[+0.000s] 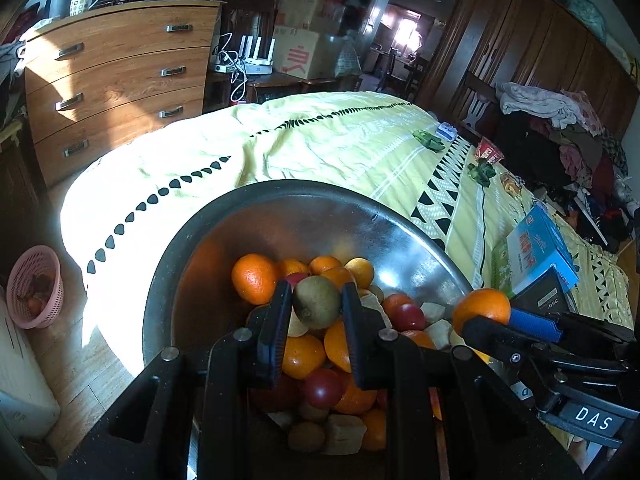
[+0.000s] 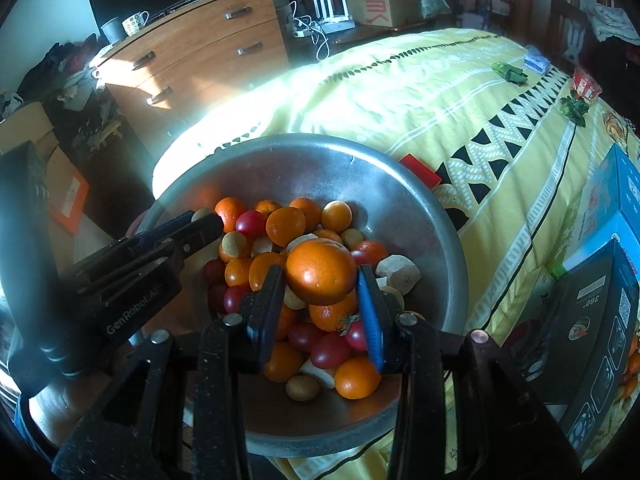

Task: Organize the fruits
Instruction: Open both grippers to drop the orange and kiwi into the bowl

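Above the steel bowl (image 1: 280, 216) on the yellow bedspread (image 1: 320, 140), the left tool (image 1: 316, 308) grips a brownish-green kiwi (image 1: 317, 301) between its fingers, over the heap of oranges, red fruits and pale chunks. At the right edge of this view the right tool pinches an orange (image 1: 482, 307).

In the right wrist view, the right tool (image 2: 322, 292) clamps that orange (image 2: 321, 272) over the bowl (image 2: 400, 184); the left tool (image 2: 200, 228) reaches in from the left.
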### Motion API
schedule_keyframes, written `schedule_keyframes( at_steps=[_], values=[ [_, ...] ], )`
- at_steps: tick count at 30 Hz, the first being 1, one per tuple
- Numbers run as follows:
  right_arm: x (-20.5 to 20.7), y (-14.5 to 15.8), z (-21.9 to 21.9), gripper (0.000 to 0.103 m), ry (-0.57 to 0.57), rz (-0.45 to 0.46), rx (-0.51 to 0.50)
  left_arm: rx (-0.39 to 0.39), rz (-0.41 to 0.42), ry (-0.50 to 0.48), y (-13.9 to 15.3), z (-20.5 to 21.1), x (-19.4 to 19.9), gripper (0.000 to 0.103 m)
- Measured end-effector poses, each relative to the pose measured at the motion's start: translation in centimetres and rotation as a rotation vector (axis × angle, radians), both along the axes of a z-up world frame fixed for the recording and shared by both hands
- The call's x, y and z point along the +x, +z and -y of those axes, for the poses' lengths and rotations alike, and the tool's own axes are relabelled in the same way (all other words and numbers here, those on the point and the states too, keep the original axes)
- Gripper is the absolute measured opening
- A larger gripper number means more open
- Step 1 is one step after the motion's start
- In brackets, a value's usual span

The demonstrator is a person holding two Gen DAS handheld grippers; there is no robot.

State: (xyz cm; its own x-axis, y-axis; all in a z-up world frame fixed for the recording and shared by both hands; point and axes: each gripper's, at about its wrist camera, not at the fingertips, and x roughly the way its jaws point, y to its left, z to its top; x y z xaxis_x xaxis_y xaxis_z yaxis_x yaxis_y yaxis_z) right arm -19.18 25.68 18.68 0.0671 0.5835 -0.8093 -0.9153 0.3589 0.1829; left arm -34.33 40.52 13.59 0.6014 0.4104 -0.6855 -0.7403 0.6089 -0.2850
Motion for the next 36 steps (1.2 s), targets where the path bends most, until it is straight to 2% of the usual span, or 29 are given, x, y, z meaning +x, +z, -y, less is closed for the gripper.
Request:
schedule_keyframes(
  at_steps=[2, 4, 8, 9, 12, 14, 17, 23, 25, 29, 33, 36],
  values=[
    [0.1, 0.0, 0.0, 0.038, -0.002, 0.0, 0.007, -0.001, -0.005, 0.002, -0.1, 0.0, 0.0, 0.028],
    [0.1, 0.0, -0.1, 0.038, -0.001, 0.001, 0.009, -0.001, -0.008, 0.012, -0.1, -0.1, -0.1, 0.046],
    [0.2, 0.2, 0.1, 0.037, 0.006, 0.007, 0.013, 0.003, -0.021, 0.035, 0.0, 0.0, 0.0, 0.059],
    [0.2, 0.3, 0.1, 0.038, 0.006, 0.006, 0.017, 0.005, -0.027, 0.042, 0.0, 0.0, 0.0, 0.064],
    [0.4, 0.7, 0.6, 0.047, 0.0, 0.012, 0.03, 0.017, -0.036, 0.063, 0.3, 0.2, -0.1, 0.072],
    [0.5, 1.2, 1.1, 0.063, -0.01, 0.024, 0.05, 0.025, -0.041, 0.064, 0.6, 0.5, 0.1, 0.073],
    [0.8, 2.1, 1.9, 0.072, -0.028, 0.042, 0.077, 0.04, -0.037, 0.061, 1.5, 1.1, 0.5, 0.073],
    [1.5, 4.1, 4.2, 0.079, -0.062, 0.08, 0.121, 0.096, -0.02, 0.03, 4.1, 3.5, 1.9, 0.074],
    [1.9, 4.7, 5.2, 0.08, -0.076, 0.092, 0.136, 0.116, -0.007, 0.017, 5.1, 4.6, 2.5, 0.077],
    [2.9, 5.8, 7.4, 0.083, -0.115, 0.107, 0.165, 0.151, 0.012, -0.029, 6.9, 7.1, 4.0, 0.078],
    [4.1, 6.9, 11.1, 0.083, -0.172, 0.146, 0.204, 0.196, 0.045, -0.105, 8.8, 10.7, 6.2, 0.078],
    [5.5, 7.8, 16.1, 0.084, -0.265, 0.197, 0.275, 0.26, 0.101, -0.213, 10.6, 15.1, 8.2, 0.079]
  ],
)
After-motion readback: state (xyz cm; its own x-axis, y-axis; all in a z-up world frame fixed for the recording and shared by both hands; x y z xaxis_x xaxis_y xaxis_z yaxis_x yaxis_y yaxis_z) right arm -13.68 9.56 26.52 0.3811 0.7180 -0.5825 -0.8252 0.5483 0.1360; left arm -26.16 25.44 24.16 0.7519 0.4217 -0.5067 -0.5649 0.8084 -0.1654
